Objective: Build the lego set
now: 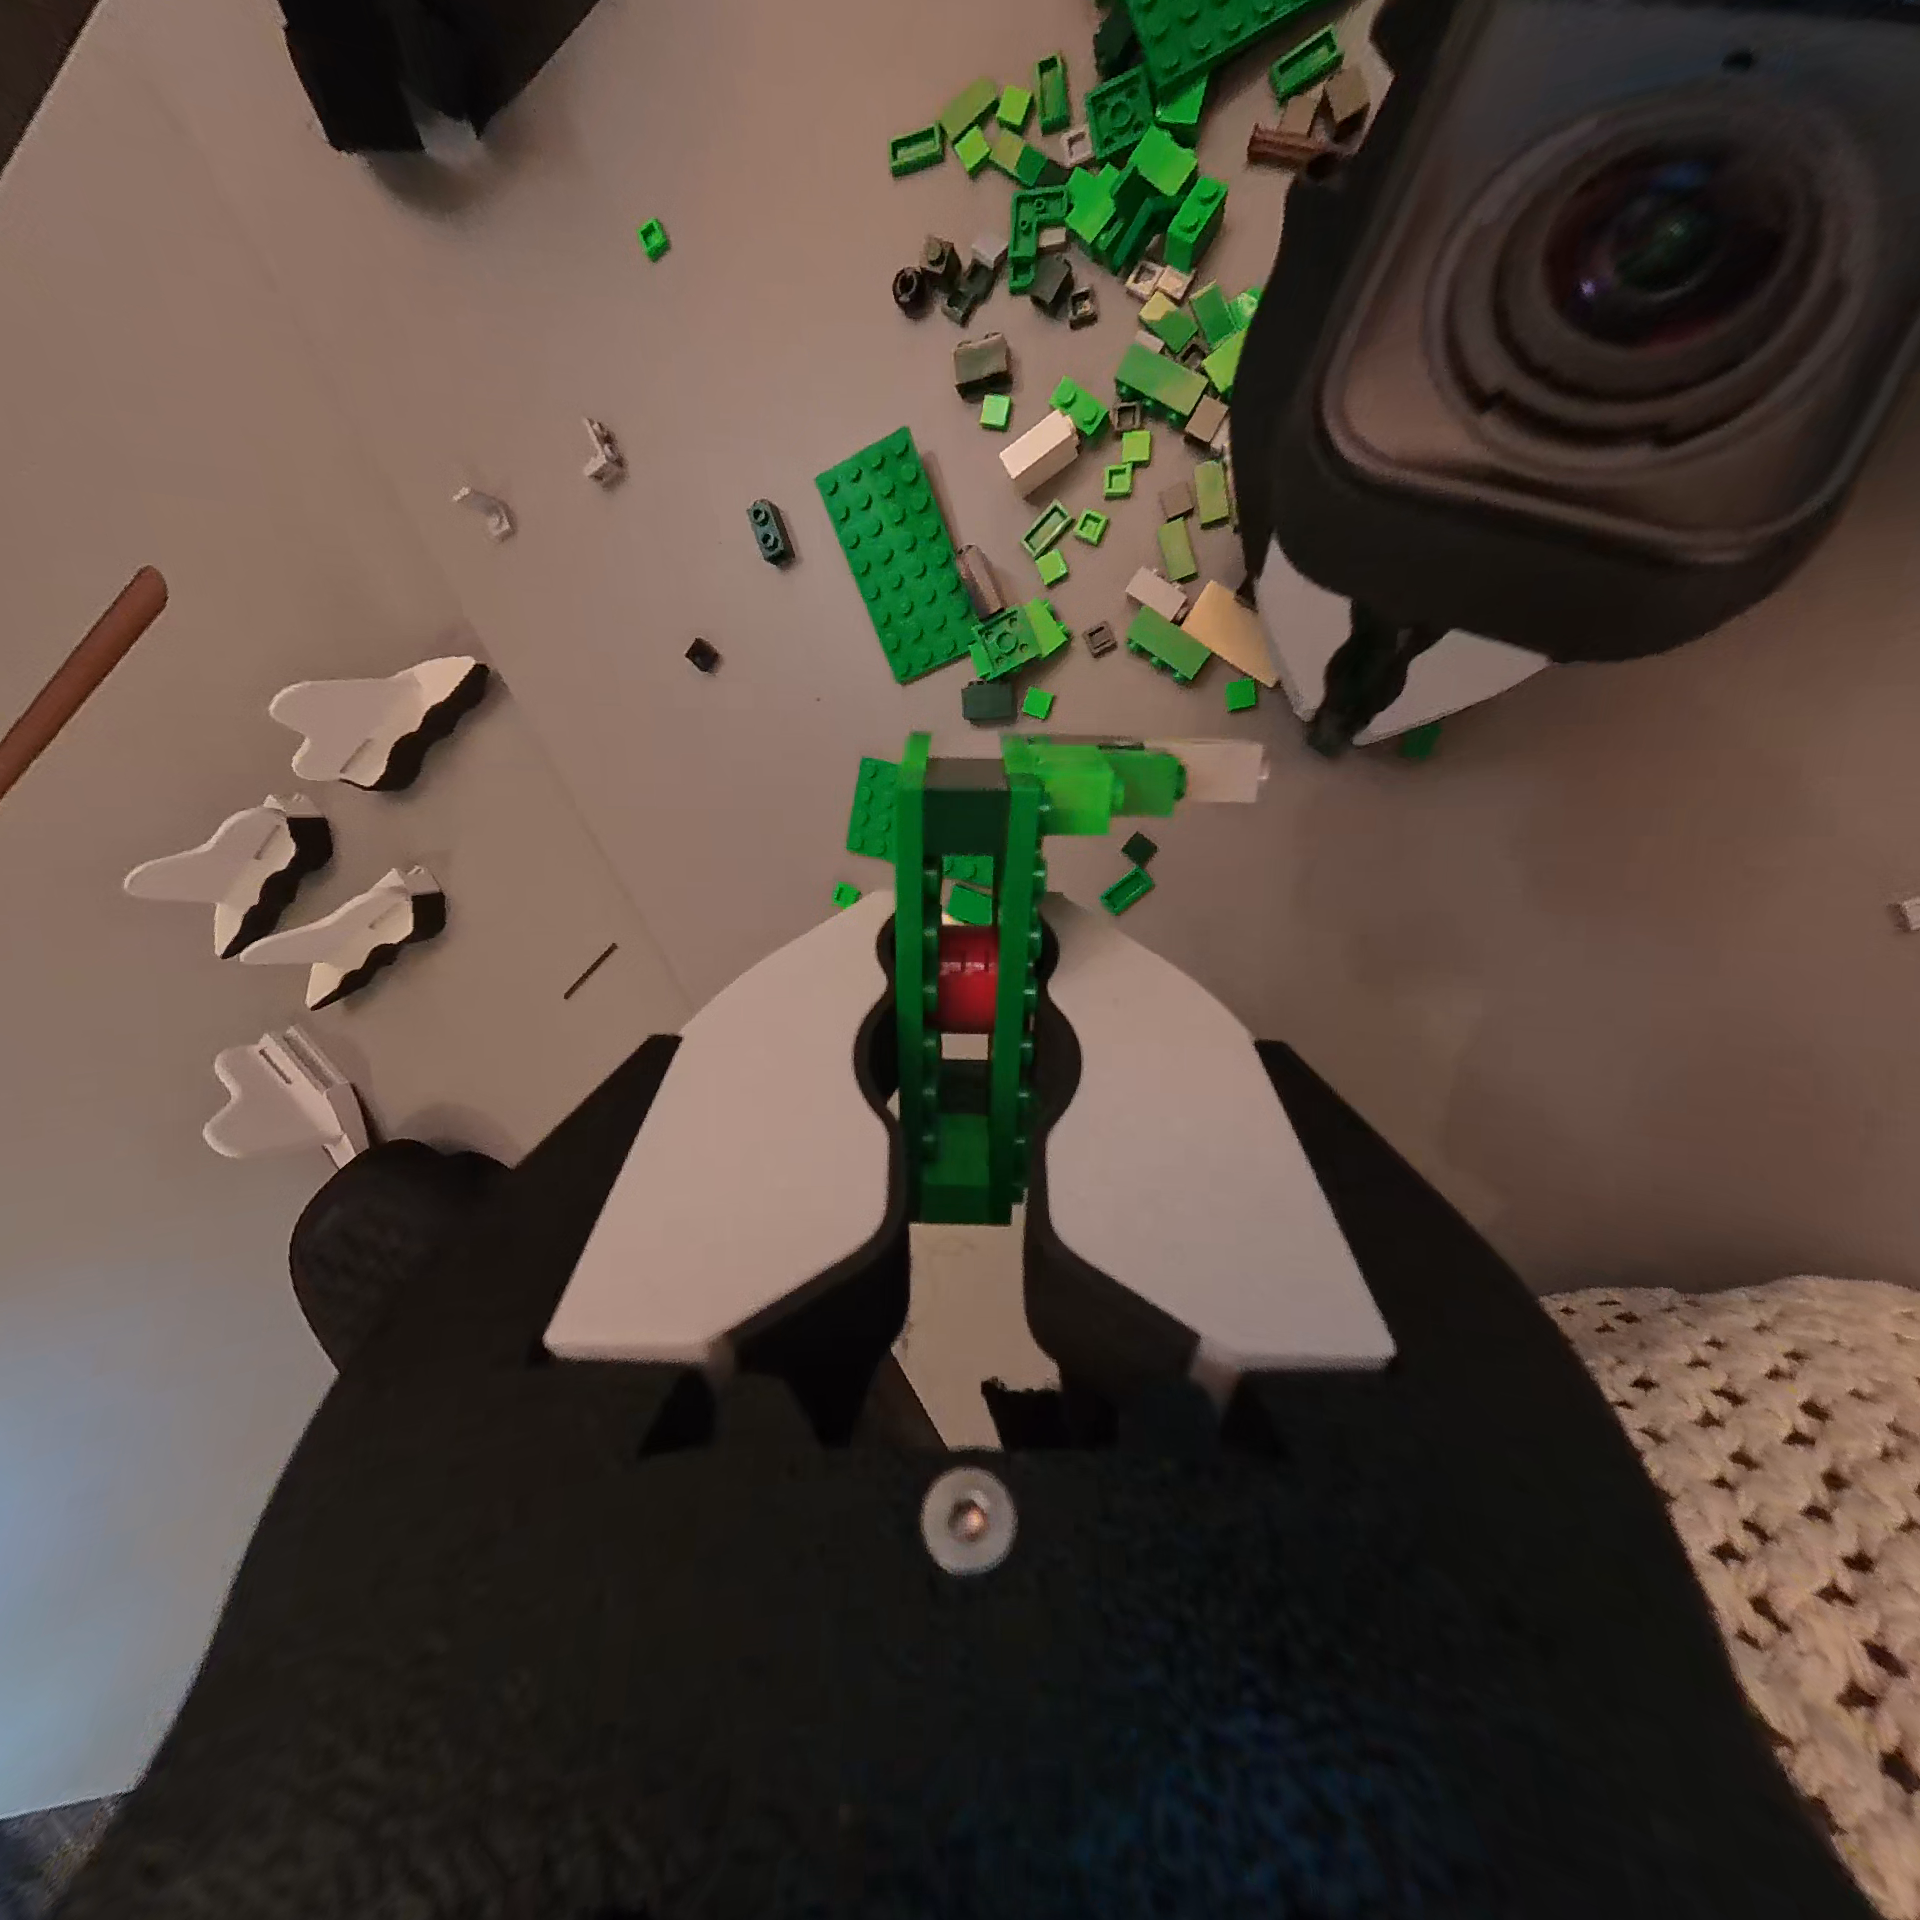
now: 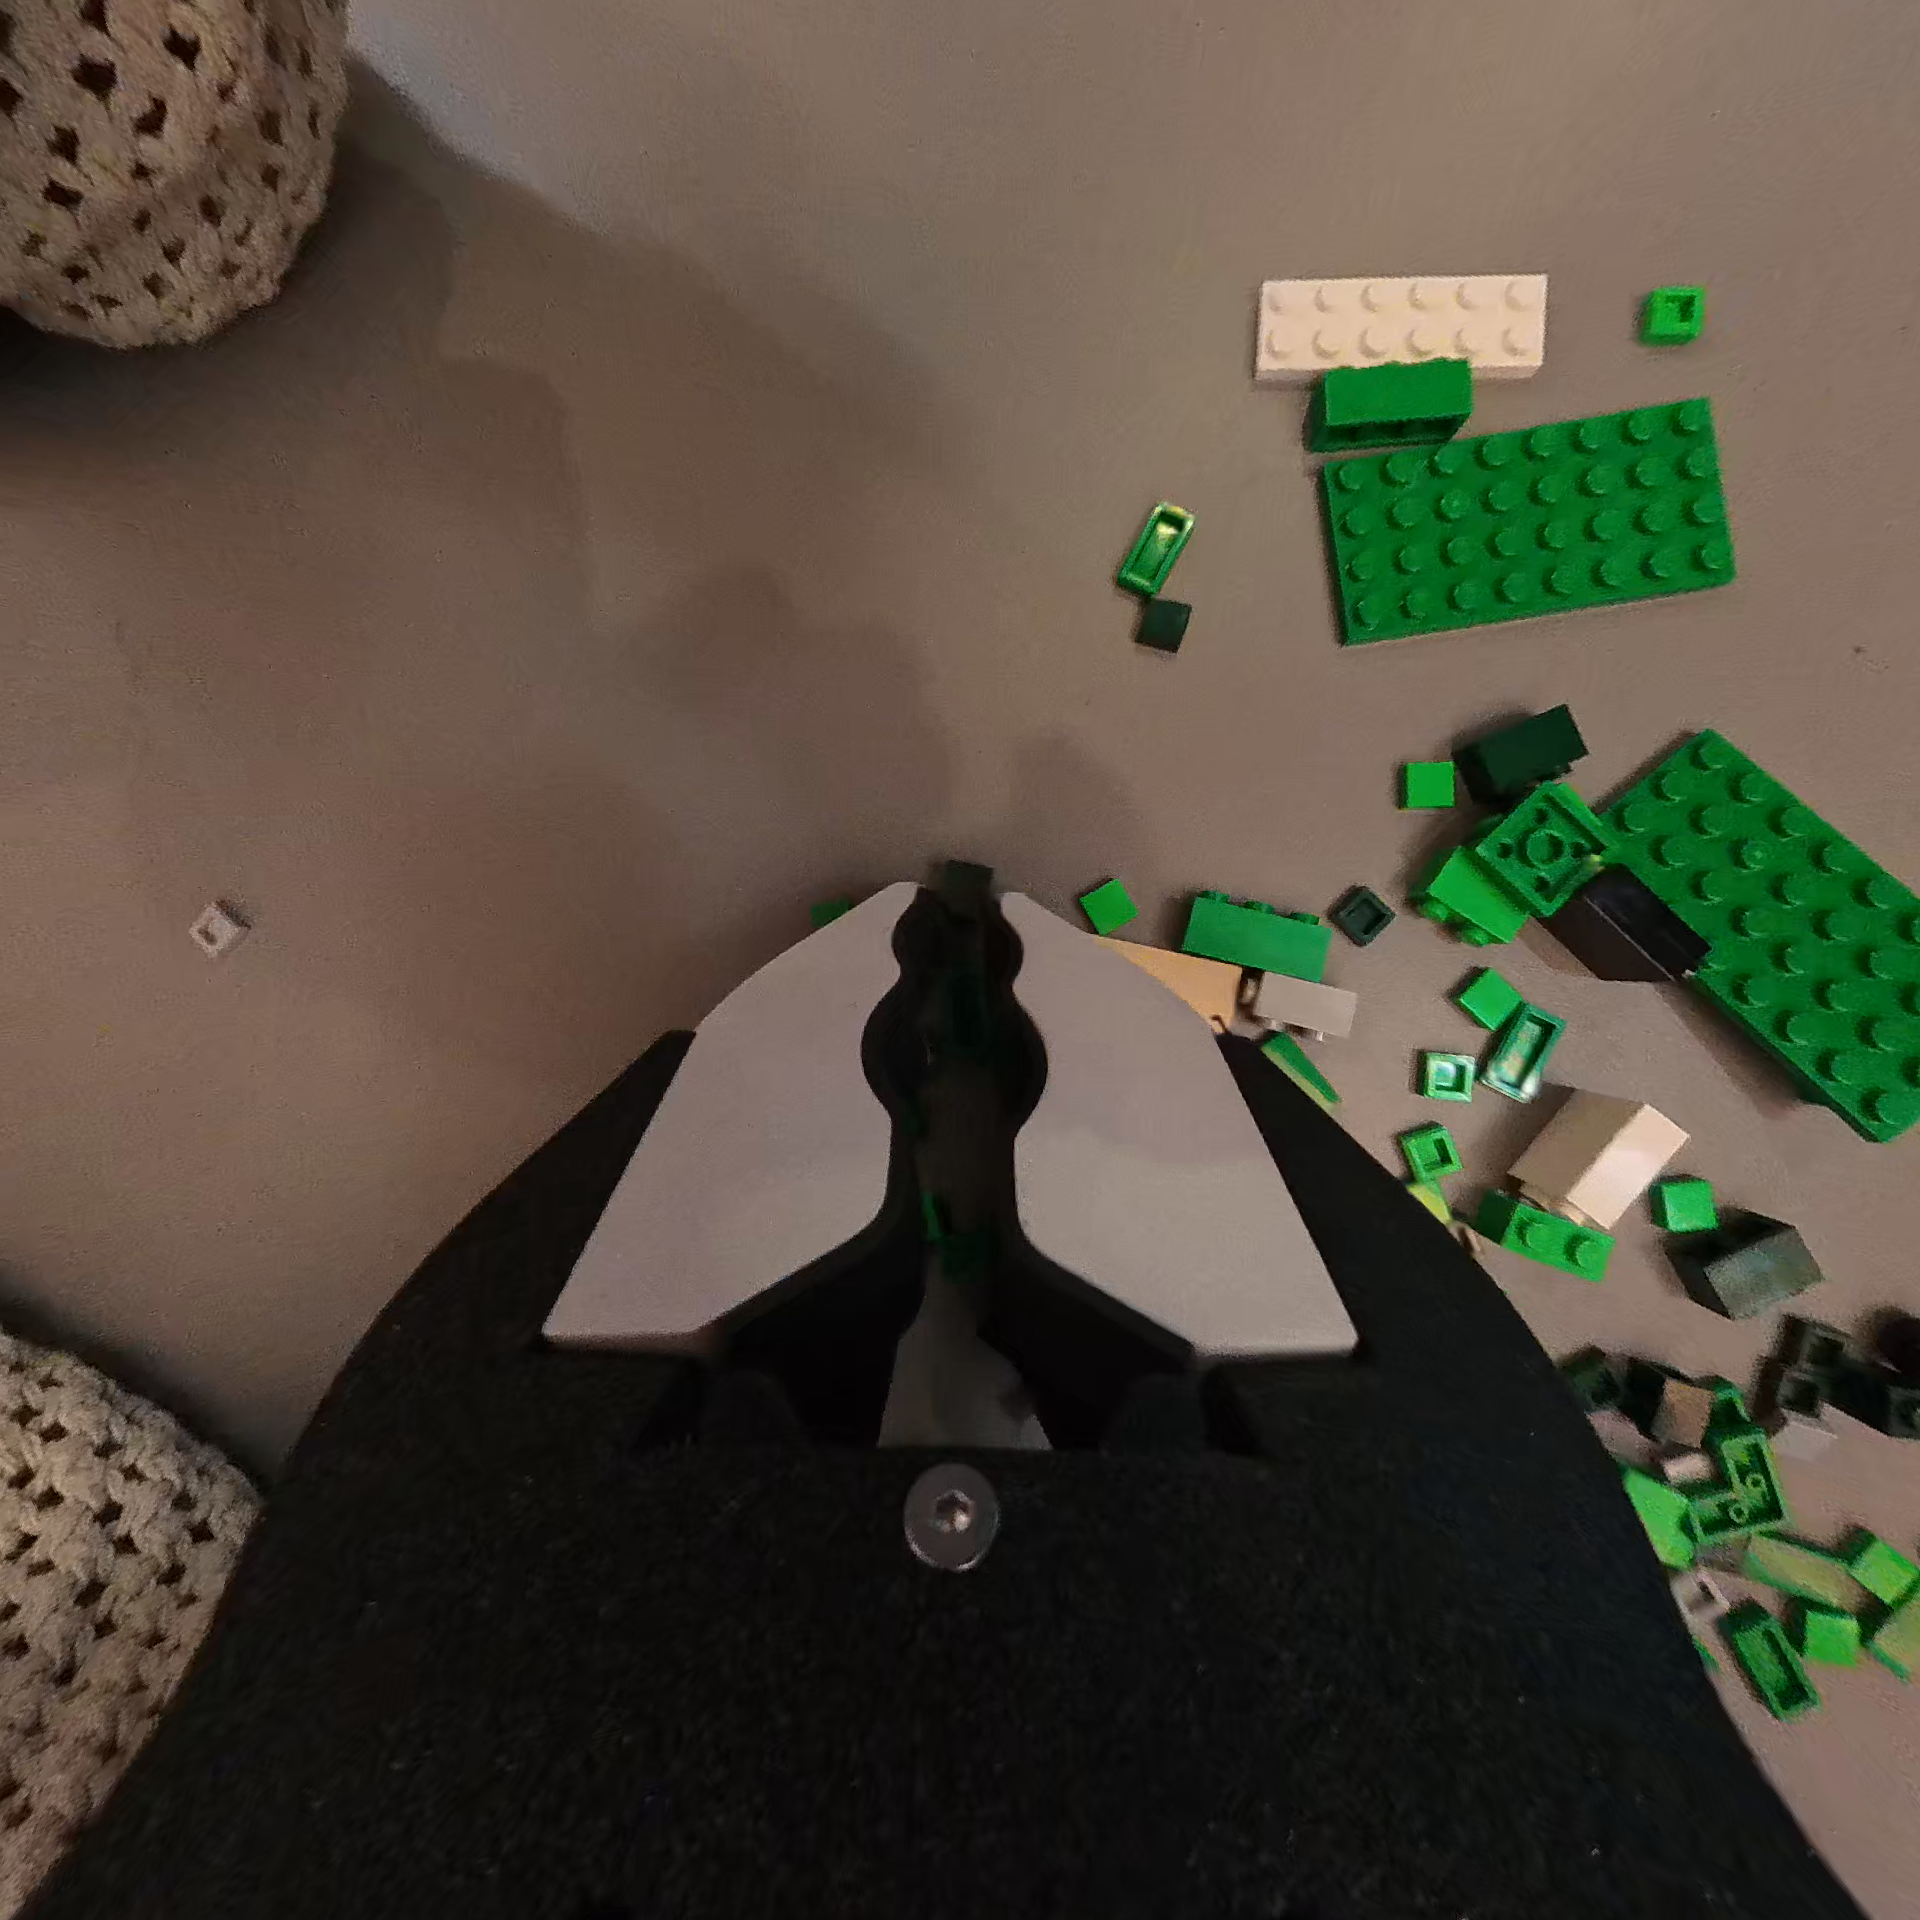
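The left hand-held gripper (image 1: 966, 997) is clamped on a partly built green lego assembly (image 1: 971, 1039): two long studded green strips stand edge-on between its grey fingers (image 1: 769, 1122), with a red round piece (image 1: 966, 982) caught between the strips. At the far end of the assembly, lighter green and pale pieces stick out to the right, above the grey surface (image 1: 520, 416).

The right hand-held gripper (image 2: 961, 904) has its fingers drawn close together on a small dark green piece (image 2: 961, 881) that pokes out at the tips; more dark green shows deeper in the gap, too shadowed to make out its form. In the left wrist view the same gripper (image 1: 1351, 707) comes in from the upper right, its camera lens facing the viewer and its tips just above the surface near the far end of the assembly.

Beyond the assembly lies a flat green plate (image 1: 899, 556), and past it a loose scatter of green, grey and tan bricks (image 1: 1101, 208). To the left, well apart from the bricks, lie several white-and-black shaped pieces (image 1: 379, 722). In the right wrist view a white plate (image 2: 1401, 327) lies beside a green brick (image 2: 1390, 403) and another green plate (image 2: 1527, 525). A cream knitted sleeve (image 2: 135, 156) shows at the frame edges.
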A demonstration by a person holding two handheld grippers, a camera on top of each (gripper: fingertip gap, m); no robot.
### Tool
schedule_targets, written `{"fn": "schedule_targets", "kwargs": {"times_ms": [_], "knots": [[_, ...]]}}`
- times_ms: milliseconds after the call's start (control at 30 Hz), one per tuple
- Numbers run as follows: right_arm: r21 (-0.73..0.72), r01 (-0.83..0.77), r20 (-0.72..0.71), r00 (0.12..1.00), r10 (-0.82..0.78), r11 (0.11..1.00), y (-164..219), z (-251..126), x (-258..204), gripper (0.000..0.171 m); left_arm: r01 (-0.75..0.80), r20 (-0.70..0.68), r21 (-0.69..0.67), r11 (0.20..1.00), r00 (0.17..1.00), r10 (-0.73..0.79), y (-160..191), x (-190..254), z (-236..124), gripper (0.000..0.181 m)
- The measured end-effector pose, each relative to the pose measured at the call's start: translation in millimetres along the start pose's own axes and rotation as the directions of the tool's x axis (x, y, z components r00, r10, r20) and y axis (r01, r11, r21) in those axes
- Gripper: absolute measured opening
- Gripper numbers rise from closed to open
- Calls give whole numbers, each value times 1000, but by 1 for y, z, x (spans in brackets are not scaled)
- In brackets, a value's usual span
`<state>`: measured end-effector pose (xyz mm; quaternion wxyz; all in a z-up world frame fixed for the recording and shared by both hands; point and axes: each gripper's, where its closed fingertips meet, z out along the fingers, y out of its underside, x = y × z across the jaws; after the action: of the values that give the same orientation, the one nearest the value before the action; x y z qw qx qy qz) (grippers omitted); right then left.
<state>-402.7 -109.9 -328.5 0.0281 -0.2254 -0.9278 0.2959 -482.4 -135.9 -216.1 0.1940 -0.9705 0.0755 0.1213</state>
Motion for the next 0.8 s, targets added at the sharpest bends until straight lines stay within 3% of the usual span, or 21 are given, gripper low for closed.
{"fn": "schedule_targets", "kwargs": {"times_ms": [67,167,300,367,500,633,800], "knots": [[15,-31,-37,999,32,999,-3,-14,4,8,-5,-10,13,1000,1000,5,-3,2,0,20],[90,-95,-184,977,110,991,-11,-64,10,7,-33,-24,31,999,999,34,-13,7,2,20],[313,-222,-408,846,342,924,-18,-145,2,8,-41,-102,44,998,994,45,-36,24,12,19],[414,-220,-446,797,408,883,-19,-168,-17,8,-55,-188,81,995,980,70,-55,42,20,19],[466,-232,-628,593,504,854,11,-201,-57,8,-167,-362,159,973,907,215,-97,97,37,20],[571,-223,-702,368,610,790,50,-221,-122,8,-326,-401,197,925,834,379,-132,167,54,20],[556,-311,-782,115,612,770,113,-211,-218,7,-599,-434,201,775,655,619,-127,284,66,19]]}}
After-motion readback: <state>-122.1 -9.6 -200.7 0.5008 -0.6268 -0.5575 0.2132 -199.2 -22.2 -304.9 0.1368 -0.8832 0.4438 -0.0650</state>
